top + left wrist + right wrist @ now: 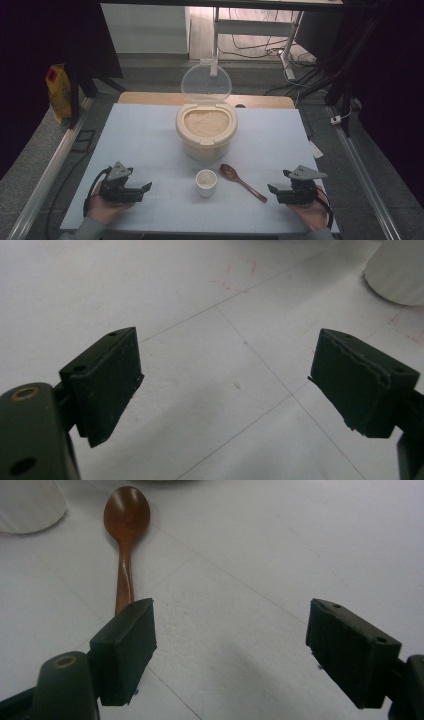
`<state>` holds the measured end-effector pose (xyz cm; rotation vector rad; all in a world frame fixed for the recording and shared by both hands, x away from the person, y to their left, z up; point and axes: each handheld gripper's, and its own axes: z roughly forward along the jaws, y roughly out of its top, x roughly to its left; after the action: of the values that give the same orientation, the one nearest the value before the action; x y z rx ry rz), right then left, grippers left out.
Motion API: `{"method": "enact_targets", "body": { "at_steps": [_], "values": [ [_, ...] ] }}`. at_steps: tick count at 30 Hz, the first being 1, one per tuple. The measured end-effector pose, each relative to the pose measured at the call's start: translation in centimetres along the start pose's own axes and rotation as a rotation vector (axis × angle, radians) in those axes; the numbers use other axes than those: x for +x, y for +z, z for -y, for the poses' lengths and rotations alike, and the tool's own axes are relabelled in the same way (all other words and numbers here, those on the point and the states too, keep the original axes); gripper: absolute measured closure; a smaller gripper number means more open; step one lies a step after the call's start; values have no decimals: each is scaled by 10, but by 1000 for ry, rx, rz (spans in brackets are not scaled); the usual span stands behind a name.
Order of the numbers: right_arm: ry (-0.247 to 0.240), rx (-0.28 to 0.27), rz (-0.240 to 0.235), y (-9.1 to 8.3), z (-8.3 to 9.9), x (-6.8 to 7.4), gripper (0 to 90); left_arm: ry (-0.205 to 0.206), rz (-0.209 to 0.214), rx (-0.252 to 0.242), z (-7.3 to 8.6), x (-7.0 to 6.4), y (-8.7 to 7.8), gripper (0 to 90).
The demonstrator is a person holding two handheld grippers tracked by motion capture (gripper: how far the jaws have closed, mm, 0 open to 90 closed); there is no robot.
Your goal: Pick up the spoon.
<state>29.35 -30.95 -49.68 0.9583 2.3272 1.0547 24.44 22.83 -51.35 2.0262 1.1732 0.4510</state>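
A cream rice container (206,130) full of rice stands mid-table with its clear lid (206,82) raised. In front of it sit a small white cup (206,182) and a brown wooden spoon (242,182), bowl toward the container. My left gripper (146,188) rests at the front left, open, nothing between its jaws; the cup (397,270) lies off to its upper right. My right gripper (273,190) rests at the front right, open and empty. Just beyond its left jaw lies the spoon (125,540), handle end hidden behind that jaw.
The white table sheet (140,135) carries faint grid lines. A yellow bag (59,92) leans off the table's left. Metal rails run along both sides, and cables and a table leg lie on the floor behind.
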Motion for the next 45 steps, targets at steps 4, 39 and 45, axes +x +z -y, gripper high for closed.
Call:
{"method": "enact_targets", "body": {
  "at_steps": [4, 39, 45],
  "values": [
    [-1, 3, -2, 0, 0, 1, 212, 5, 3, 1, 0, -1, 0, 130],
    [-25, 81, -75, -5, -41, 14, 259, 15, 9, 19, 2, -3, 1, 122],
    [-32, 124, -103, -7, -57, 18, 281, 11, 11, 23, 2, -2, 2, 122]
  ]
}}
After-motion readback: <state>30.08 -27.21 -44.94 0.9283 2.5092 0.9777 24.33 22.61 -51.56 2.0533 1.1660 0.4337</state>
